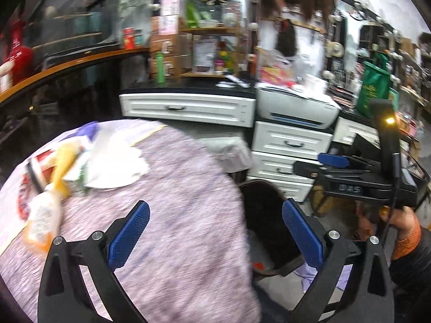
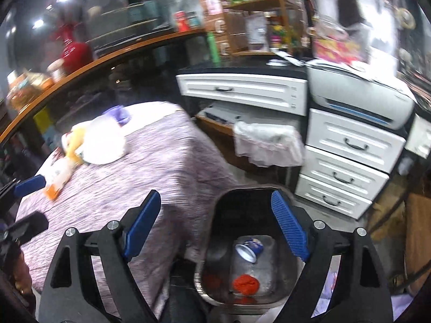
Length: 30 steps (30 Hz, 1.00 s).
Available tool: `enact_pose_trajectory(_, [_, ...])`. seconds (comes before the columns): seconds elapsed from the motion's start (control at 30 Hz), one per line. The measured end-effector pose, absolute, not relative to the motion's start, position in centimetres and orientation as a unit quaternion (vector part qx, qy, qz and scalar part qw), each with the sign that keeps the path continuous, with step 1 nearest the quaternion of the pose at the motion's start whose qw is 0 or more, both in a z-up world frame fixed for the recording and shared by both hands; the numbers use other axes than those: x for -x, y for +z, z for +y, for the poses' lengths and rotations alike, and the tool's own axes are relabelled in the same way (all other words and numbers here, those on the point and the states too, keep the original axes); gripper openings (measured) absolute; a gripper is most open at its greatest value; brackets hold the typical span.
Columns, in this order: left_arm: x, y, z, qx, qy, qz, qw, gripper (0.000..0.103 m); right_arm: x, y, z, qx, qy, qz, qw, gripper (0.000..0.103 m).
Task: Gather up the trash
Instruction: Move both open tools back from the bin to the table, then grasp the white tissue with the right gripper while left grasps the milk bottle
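Observation:
A heap of trash lies at the far left of a table with a lilac cloth (image 1: 167, 210): a white paper plate (image 1: 113, 167), a yellow and orange wrapper (image 1: 45, 210), a purple glove (image 1: 87, 130). The plate (image 2: 103, 145) and wrapper (image 2: 60, 177) also show in the right wrist view. A black bin (image 2: 215, 220) stands on the floor right of the table, holding a blue can (image 2: 249, 249) and red scraps (image 2: 245, 284). My left gripper (image 1: 215, 234) is open and empty over the table's right edge. My right gripper (image 2: 215, 226) is open and empty above the bin.
White drawers (image 2: 347, 158) and a printer (image 2: 361, 99) stand behind the bin. A second bin lined with a white bag (image 2: 266, 142) sits beside them. A curved wooden counter (image 2: 89, 64) with a red extinguisher (image 2: 72, 51) runs along the left. The right gripper's body (image 1: 363, 177) shows in the left wrist view.

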<state>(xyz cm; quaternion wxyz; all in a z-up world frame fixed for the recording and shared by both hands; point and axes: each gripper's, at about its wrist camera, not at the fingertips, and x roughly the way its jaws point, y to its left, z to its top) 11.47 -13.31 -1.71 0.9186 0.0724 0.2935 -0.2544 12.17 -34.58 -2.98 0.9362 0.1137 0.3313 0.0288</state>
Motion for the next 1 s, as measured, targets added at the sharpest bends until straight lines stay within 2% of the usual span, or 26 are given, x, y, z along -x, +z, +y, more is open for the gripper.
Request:
enact_pose_trajectory(0.33, [-13.8, -1.5, -2.9, -0.059, -0.143, 0.323, 0.934, 0.098, -14.8, -1.2, -26.4, -0.08, 0.121, 0.329, 0.933, 0.084])
enact_pose_trajectory(0.57, [-17.3, -2.6, 3.8, -0.025, -0.083, 0.375, 0.923, 0.098, -17.0, -1.1, -22.2, -0.058, 0.174, 0.336, 0.924, 0.084])
enact_pose_trajectory(0.8, [-20.0, -2.9, 7.4, -0.02, -0.06, 0.39, 0.919, 0.098, -22.1, -1.4, -18.9, -0.019, 0.186, 0.35, 0.918, 0.083])
enact_pose_trajectory(0.83, [-20.4, -2.9, 7.5, -0.028, -0.053, 0.391, 0.919, 0.098, -22.8, -1.6, -18.4, -0.009, 0.188, 0.351, 0.917, 0.083])
enact_pose_trajectory(1.0, [-21.9, -3.4, 8.0, -0.029, -0.072, 0.411, 0.909, 0.098, -27.5, -3.6, -15.3, 0.038, 0.189, 0.384, 0.903, 0.064])
